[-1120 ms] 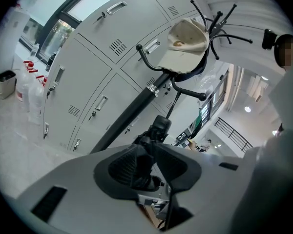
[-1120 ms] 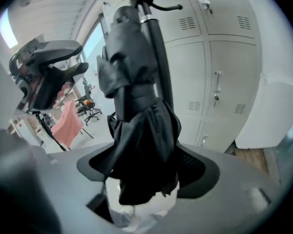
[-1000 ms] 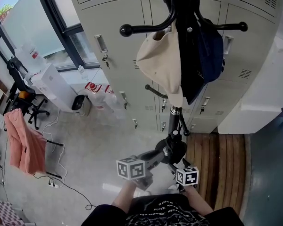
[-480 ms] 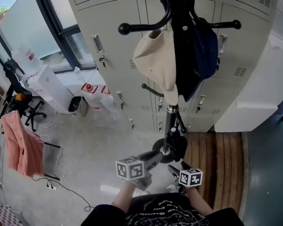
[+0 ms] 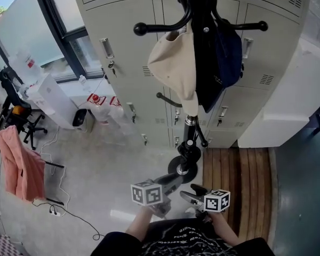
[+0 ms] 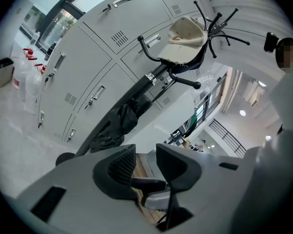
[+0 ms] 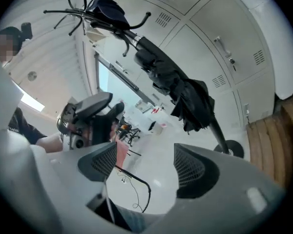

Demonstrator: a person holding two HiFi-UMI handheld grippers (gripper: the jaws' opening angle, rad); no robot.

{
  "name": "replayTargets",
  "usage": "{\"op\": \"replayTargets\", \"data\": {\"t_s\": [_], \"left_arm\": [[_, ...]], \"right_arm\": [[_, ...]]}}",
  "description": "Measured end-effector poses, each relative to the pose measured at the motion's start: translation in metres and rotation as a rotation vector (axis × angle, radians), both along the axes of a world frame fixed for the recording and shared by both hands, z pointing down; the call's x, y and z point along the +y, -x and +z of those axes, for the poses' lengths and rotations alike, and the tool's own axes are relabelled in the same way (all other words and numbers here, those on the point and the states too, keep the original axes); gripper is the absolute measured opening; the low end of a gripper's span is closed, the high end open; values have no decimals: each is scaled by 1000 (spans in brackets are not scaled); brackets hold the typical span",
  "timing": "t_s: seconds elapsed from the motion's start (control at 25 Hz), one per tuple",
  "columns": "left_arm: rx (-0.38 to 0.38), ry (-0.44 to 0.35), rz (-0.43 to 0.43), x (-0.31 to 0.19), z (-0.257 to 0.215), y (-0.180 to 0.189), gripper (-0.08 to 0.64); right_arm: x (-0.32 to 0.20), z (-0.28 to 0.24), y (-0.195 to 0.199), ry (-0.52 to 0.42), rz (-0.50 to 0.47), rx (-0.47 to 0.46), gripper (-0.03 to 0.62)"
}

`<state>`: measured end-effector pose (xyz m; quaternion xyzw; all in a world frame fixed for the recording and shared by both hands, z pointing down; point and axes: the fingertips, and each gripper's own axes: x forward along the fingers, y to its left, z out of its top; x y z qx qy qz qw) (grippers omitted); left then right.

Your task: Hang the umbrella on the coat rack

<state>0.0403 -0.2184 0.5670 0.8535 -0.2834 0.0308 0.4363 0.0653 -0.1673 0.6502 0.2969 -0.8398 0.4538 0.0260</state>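
Beige lockers (image 5: 128, 47) fill the back wall, window (image 5: 37, 31) to their left. Cream cap (image 5: 173, 63) hangs up high, navy cap (image 5: 229, 52) just beside it. On the floor: slatted wood platform (image 5: 240, 169), black bin (image 5: 80, 119), loose cable (image 5: 69, 217). Pink cloth (image 5: 16, 164) draped at far left, near a black office chair (image 5: 16, 111).

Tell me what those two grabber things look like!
Both are made of pale grey plastic. The left gripper and right gripper each have two dark jaws with bumpy, ribbed pads. Each carries a white cube printed with black square markers: the left cube and the right cube. The person wears a black shirt with pale lettering.
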Motion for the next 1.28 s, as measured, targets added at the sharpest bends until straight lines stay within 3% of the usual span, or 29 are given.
{"op": "replayTargets", "data": {"t_s": [0.2,0.36,0.64,0.88,0.92,1.0,1.04,1.28], "left_arm": [[-9,-28,-7,9,1,3,118],[-30,-71,-28,14,-3,6,118],[-95,-219,-73,18,-25,13,118],[-127,-308,-61,27,-39,6,118],[-122,-311,-49,30,-40,4,118],[-115,-313,-26,35,-41,1,118],[-114,-315,-16,37,-40,0,118],[-113,-326,7,48,-42,5,118]], "right_arm": [[-8,-32,0,-64,33,-45,351],[-14,-53,-8,-129,57,-19,351],[-28,-103,-34,-282,220,80,351],[-23,-130,-40,-319,328,91,350],[-21,-133,-38,-322,333,89,335],[-16,-136,-33,-329,330,100,225],[-13,-137,-30,-333,326,110,201],[0,-135,-15,-359,313,210,201]]}}
